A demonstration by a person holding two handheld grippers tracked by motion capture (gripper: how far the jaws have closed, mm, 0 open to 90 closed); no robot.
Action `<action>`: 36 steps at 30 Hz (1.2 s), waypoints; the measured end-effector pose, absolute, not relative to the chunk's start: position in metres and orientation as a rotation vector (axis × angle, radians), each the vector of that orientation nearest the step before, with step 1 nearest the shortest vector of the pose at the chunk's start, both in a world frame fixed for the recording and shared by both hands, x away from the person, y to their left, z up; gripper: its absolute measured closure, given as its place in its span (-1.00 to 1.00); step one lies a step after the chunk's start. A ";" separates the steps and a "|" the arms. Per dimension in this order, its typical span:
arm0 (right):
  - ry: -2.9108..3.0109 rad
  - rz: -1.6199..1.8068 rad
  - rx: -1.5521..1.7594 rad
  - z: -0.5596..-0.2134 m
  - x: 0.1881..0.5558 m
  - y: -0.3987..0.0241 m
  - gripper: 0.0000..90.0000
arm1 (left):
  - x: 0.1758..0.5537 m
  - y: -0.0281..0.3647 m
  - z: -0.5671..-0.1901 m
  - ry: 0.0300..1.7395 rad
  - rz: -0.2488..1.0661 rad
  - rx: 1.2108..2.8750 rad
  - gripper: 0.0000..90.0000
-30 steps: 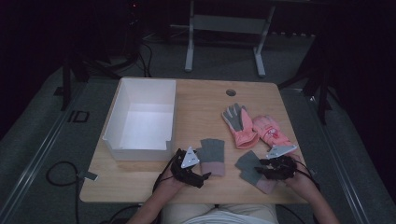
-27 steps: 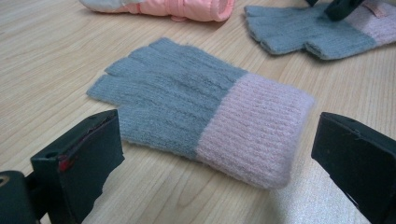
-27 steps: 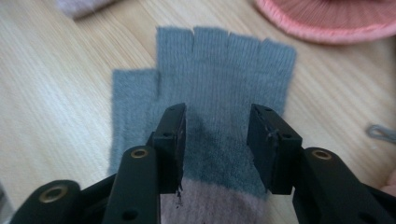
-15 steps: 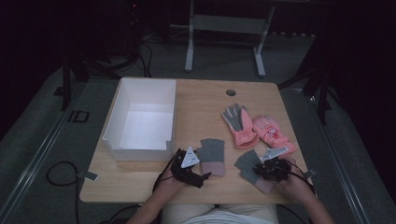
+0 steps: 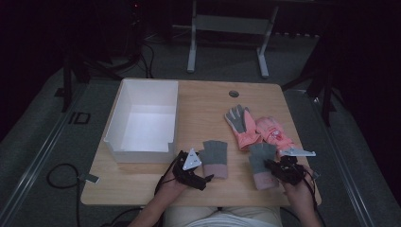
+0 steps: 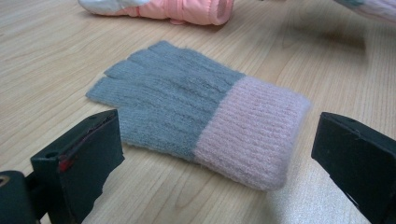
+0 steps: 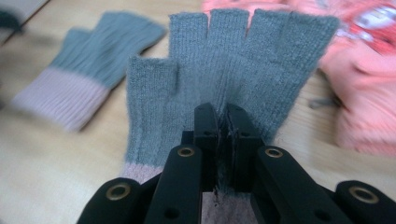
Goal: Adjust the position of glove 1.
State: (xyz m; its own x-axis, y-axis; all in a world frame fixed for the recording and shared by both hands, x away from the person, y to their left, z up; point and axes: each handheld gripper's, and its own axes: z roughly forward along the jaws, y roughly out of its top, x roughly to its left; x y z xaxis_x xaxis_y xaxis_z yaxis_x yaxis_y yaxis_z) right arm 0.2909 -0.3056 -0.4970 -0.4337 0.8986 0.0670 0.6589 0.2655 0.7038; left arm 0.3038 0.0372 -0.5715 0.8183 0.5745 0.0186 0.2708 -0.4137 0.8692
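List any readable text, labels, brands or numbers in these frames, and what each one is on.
"ID": pale letters on the floor mat left of the table, in the high view.
Red and white print on the pink glove in the right gripper view: blurred, not readable.
Small tag off the table's near left corner: too small to tell whether it carries text.
No text on the white box or the grey gloves.

free: bare table [image 5: 203,106] beyond white box [image 5: 144,120] | blocked: pink gloves [image 5: 257,130] lay right of box, knit gloves [image 5: 215,158] nearer
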 end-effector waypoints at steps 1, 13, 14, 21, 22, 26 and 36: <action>2.150 0.949 1.470 -0.500 0.290 -0.307 0.88 | 0.304 0.037 -0.572 0.625 0.387 2.019 -0.97; 2.077 0.857 1.665 -0.536 0.292 -0.308 0.87 | 0.304 0.037 -0.571 0.618 0.384 2.016 -0.96; 2.077 0.852 1.671 -0.538 0.293 -0.307 0.86 | 0.304 0.037 -0.571 0.619 0.385 2.016 -0.97; 2.054 0.855 1.689 -0.545 0.294 -0.308 0.56 | 0.304 0.037 -0.571 0.618 0.377 2.021 -0.97; 2.055 0.855 1.690 -0.545 0.295 -0.308 0.53 | 0.304 0.037 -0.571 0.617 0.377 2.019 -0.96; 2.055 0.892 1.664 -0.535 0.294 -0.313 0.44 | 0.304 0.037 -0.571 0.616 0.379 2.021 -0.96; 2.294 0.947 1.307 -0.518 0.308 -0.333 0.25 | 0.304 0.036 -0.571 0.613 0.385 2.025 -0.96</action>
State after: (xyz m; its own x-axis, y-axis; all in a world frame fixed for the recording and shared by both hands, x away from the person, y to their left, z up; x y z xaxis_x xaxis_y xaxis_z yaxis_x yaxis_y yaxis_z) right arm 0.3077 -0.3334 -0.5179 -0.5220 0.8522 0.0355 0.6291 0.3566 0.6907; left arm 0.3041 0.0358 -0.5712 0.8245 0.5654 0.0223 0.2661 -0.4222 0.8666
